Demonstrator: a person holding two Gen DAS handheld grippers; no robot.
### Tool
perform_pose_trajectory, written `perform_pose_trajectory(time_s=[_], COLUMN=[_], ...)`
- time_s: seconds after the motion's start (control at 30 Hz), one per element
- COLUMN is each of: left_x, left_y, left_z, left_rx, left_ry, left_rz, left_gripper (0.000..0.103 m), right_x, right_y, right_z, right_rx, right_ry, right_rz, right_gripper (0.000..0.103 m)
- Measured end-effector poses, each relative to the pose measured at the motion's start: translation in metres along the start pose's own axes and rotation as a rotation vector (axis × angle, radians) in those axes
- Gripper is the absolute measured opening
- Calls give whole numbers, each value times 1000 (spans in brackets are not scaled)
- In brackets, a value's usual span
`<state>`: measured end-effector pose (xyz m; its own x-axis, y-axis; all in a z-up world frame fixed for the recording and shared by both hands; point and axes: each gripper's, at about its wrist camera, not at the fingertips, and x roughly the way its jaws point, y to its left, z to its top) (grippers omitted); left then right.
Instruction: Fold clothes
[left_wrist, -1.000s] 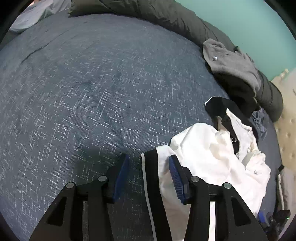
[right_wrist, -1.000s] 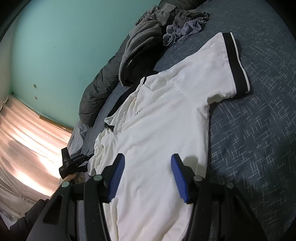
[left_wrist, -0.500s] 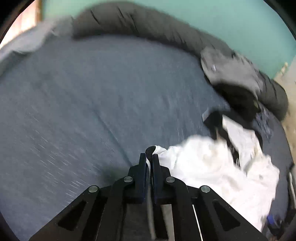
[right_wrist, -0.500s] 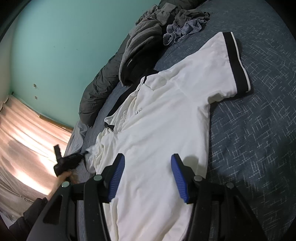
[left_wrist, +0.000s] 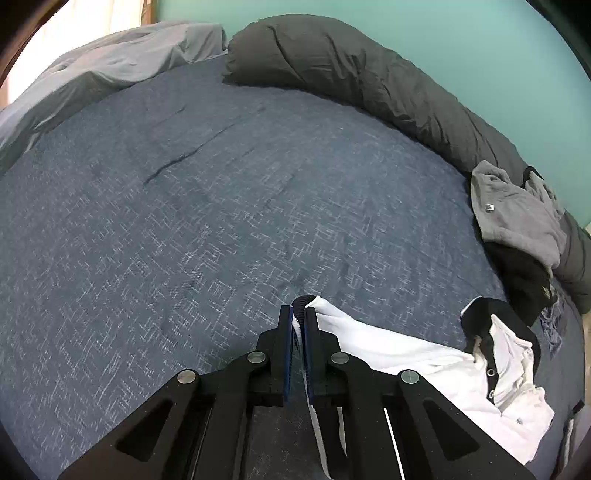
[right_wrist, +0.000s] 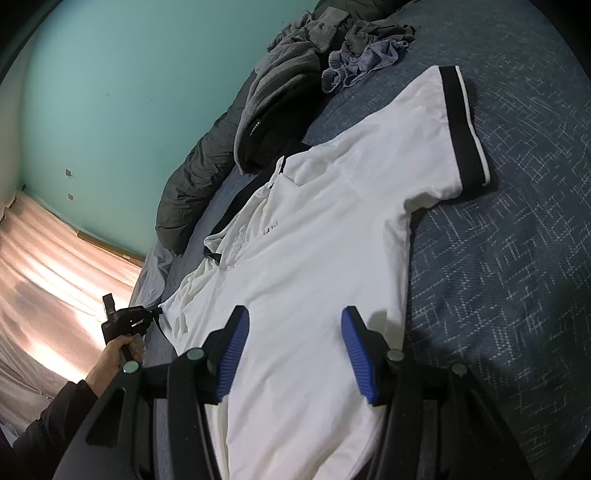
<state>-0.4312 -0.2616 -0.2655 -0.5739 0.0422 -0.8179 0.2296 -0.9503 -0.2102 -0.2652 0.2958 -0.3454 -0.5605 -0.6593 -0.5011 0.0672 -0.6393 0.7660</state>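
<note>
the left gripper (left_wrist: 299, 325) is clamped on the black-banded sleeve cuff (left_wrist: 303, 303) of the white polo shirt (right_wrist: 314, 258), whose body trails to its right on the bed (left_wrist: 184, 221). the right gripper (right_wrist: 291, 354) hovers over the hem end, jaws wide apart and holding nothing; the shirt's length runs away toward the collar (right_wrist: 258, 184) and the far clothes pile (right_wrist: 280, 85).

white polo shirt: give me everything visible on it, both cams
The white polo shirt looks like soft knit, with black collar, placket and black sleeve cuffs edged white, and small chest lettering. It lies front-up on the blue bedspread. One sleeve lies flat; the other sleeve's cuff is pinched in the shut left claw, bunching that side. The open right claw hovers over its lower body.
</note>
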Motion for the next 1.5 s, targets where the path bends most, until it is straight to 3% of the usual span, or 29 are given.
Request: perform_pose_trajectory(time_s=[0.13,0.27,0.53,0.67,0.83,0.93,1.0,1.07,1.17,1.33,1.5], left_x=[1,9,20,32,19,7,-3,-15,-29,-27,-41], left_y=[7,19,66,75,60,67,77,81,74,68,63], left_z=[5,8,-2,-11,-14,-15,-13,-11,-3,3,-15], left_rx=[9,28,-59,-106,-48,-84,-116,-125,-112,-169,-89], left_ry=[-17,20,62,147,128,131,131,117,96,153,185], left_rz=[42,99,151,121,31,13,14,35,48,-34,-19], left_gripper=[5,5,4,4,6,7,13,30,36,37,37], right_x=[-1,-1,-3,-3,-2,-4,-4,-4,-4,-7,-11], right_y=[-1,-2,-4,-4,-2,-1,1,2,3,0,1], right_z=[1,-1,4,4,4,3,2,1,2,5,7], right_rx=[0,-2,-1,-3,-10,-10,-10,-14,-15,1,8], right_ry=[-1,5,-1,2,4,2,1,1,2,-9,-22], right_rz=[-4,-6,-7,-6,-10,-11,-7,-2,4,10,17], right_gripper=[53,53,53,53,53,53,53,53,53,53,53])
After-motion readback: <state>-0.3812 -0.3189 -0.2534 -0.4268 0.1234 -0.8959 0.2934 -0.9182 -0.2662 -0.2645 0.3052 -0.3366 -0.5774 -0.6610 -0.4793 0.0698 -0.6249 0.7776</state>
